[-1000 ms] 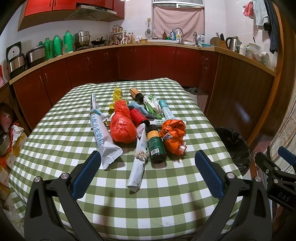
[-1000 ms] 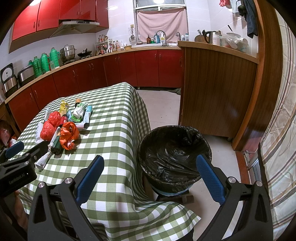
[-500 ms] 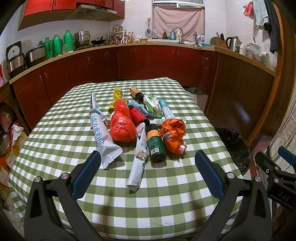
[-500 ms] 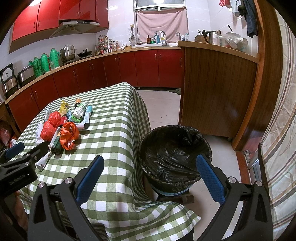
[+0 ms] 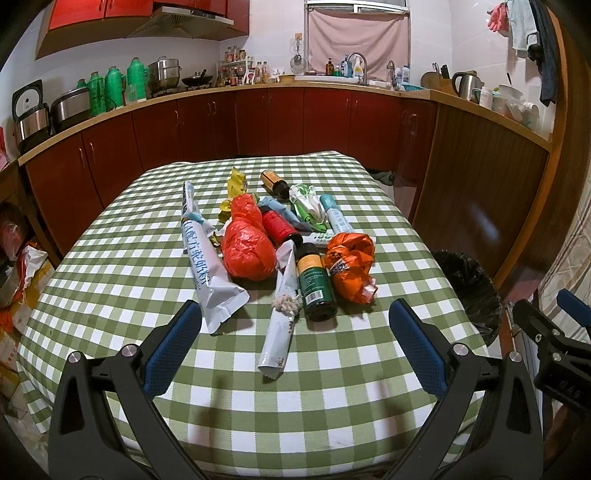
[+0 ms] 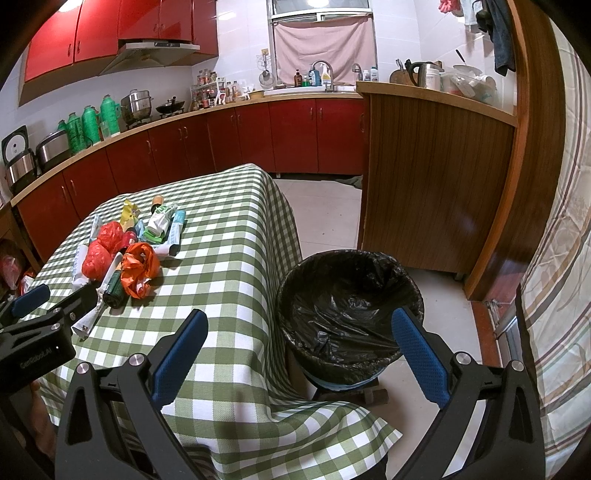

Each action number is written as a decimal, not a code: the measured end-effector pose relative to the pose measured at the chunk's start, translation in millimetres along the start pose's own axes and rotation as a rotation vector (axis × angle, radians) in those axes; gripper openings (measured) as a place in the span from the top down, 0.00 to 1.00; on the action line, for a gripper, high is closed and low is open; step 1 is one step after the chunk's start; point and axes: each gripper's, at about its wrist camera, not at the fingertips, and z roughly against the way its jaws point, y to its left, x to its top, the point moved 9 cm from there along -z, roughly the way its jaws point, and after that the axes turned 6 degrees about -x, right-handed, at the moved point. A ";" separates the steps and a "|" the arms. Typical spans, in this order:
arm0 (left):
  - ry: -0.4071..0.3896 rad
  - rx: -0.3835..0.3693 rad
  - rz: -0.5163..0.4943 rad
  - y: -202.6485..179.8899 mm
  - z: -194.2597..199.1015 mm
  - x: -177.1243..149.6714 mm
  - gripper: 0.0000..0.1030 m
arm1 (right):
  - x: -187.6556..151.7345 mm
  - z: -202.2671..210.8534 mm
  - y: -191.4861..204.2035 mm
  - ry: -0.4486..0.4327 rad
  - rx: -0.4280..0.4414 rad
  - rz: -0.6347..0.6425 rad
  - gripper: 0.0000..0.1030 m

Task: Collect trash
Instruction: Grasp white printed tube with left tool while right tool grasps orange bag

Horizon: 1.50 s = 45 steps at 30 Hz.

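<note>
I am in a home kitchen. Red cabinets hang above a range hood, and dark red cupboards run under a long wooden counter. On it I see rice cookers, green thermos flasks, a steamer pot, a wok and a rack of sauce bottles. A sink tap stands below a curtained window, an electric kettle sits further along, and cloths hang on the wall.

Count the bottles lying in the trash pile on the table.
3. A green-labelled bottle at the near edge beside the orange bag; a red-labelled bottle mid-pile right of the red bag; a brown bottle at the far end. More may be hidden.
</note>
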 end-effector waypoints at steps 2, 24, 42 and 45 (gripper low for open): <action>0.011 0.000 0.006 5.3 -0.2 -3.6 0.04 | -0.1 0.2 0.9 0.001 0.004 0.003 0.06; 0.073 0.076 0.103 73.1 -10.2 -5.8 0.14 | 7.6 -17.8 51.4 0.008 0.092 0.077 0.28; 0.140 0.036 0.122 89.6 -46.0 -1.3 0.51 | 19.5 -39.3 84.1 0.026 0.164 0.087 0.31; 0.137 0.028 0.111 93.9 -45.0 -4.2 0.67 | 18.7 -38.1 90.8 0.028 0.176 0.095 0.31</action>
